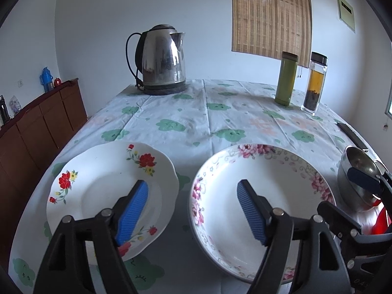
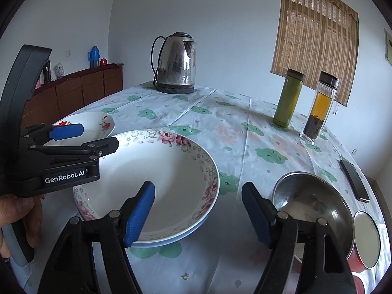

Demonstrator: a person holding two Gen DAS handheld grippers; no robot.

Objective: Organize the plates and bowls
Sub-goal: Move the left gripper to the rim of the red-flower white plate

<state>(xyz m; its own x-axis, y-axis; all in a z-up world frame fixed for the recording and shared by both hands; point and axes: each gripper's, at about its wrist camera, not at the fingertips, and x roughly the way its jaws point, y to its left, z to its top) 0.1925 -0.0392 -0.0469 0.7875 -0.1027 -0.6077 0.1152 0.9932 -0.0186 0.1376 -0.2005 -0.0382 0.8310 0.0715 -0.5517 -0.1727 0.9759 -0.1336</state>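
Both claws, left (image 1: 192, 207) and right (image 2: 198, 210), are hanging apart and empty; closing at nine o'clock, the right risks chipping the deep plate (image 2: 156, 171).

Setting: home dining room. Evidence: table under a white plastic cloth with green cloud prints (image 1: 171, 112), dented steel electric kettle (image 1: 160, 60), brown wooden sideboard (image 1: 36, 125), woven bamboo window blind (image 1: 270, 16), plain white walls.

Soft daylight, sharp, fisheye-warped edges
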